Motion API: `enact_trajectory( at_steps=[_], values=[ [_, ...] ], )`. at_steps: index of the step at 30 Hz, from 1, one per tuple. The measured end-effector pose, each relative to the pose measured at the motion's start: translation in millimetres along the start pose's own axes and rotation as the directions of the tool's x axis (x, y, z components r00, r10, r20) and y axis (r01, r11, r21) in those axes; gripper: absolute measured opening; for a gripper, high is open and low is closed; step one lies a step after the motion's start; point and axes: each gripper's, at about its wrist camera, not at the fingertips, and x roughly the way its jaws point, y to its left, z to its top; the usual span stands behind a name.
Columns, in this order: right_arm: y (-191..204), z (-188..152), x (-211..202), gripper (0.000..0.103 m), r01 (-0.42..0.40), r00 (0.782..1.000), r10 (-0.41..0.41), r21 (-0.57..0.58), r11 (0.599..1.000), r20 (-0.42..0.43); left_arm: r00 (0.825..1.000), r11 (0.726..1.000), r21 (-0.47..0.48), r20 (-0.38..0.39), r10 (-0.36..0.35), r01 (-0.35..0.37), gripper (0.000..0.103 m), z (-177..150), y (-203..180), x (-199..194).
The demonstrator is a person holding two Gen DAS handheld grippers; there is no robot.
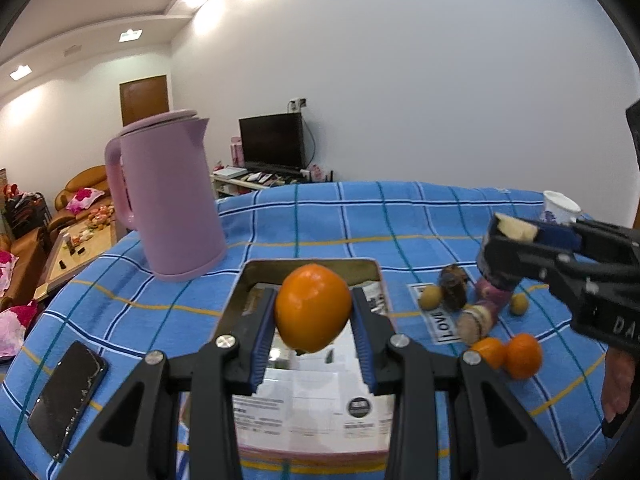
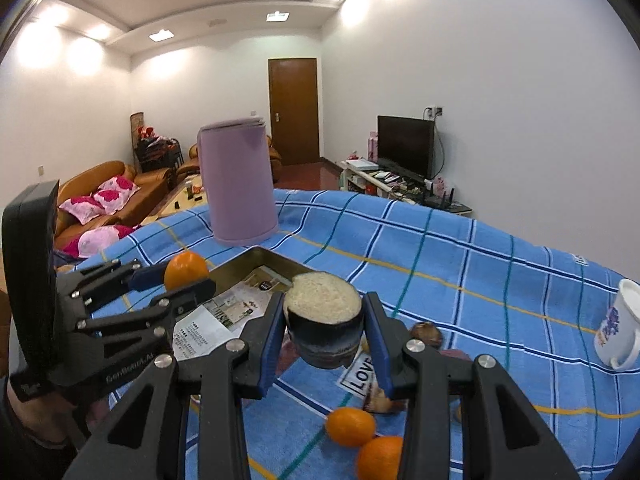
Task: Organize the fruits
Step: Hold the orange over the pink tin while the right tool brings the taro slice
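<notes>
The orange (image 1: pixel 313 307) sat clamped between the blue pads of the left gripper (image 1: pixel 314 312), jaws narrowed onto its sides, held in the air above the open metal tin (image 1: pixel 240 280), whose far rim lay just behind the fruit and whose floor was lined with printed paper. The right gripper (image 2: pixel 325 330) was closed in the same way on a dark-skinned cut piece with a pale fibrous face (image 2: pixel 325 322), raised over the blue checked cloth (image 2: pixel 460 280) just to the tin's right. Below it lay two loose oranges (image 2: pixel 351 426), touching each other, beside a small cluster of other produce (image 1: pixel 454 292). The pink kettle (image 1: pixel 168 196) stood close behind the tin's left corner; a phone (image 1: pixel 66 394) lay near the table's left edge. A white mug (image 2: pixel 618 332) stood well apart on the right, with bare cloth between.
</notes>
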Motion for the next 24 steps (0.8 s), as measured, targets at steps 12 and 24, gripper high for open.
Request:
enact_trajectory(
  at_steps=[12, 24],
  values=[
    [22, -4, 47, 0.041, -0.047, 0.996, 0.044, -0.033, 0.998, -0.078, 0.998, 1.000, -0.008, -0.054, 0.021, -0.022, 0.038, -5, 20, 21],
    [32, 5, 67, 0.041, -0.070, 0.993, 0.065, -0.047, 0.996, -0.095, 0.996, 0.999, 0.009, -0.084, 0.033, -0.032, 0.038, -5, 25, 31]
  ],
)
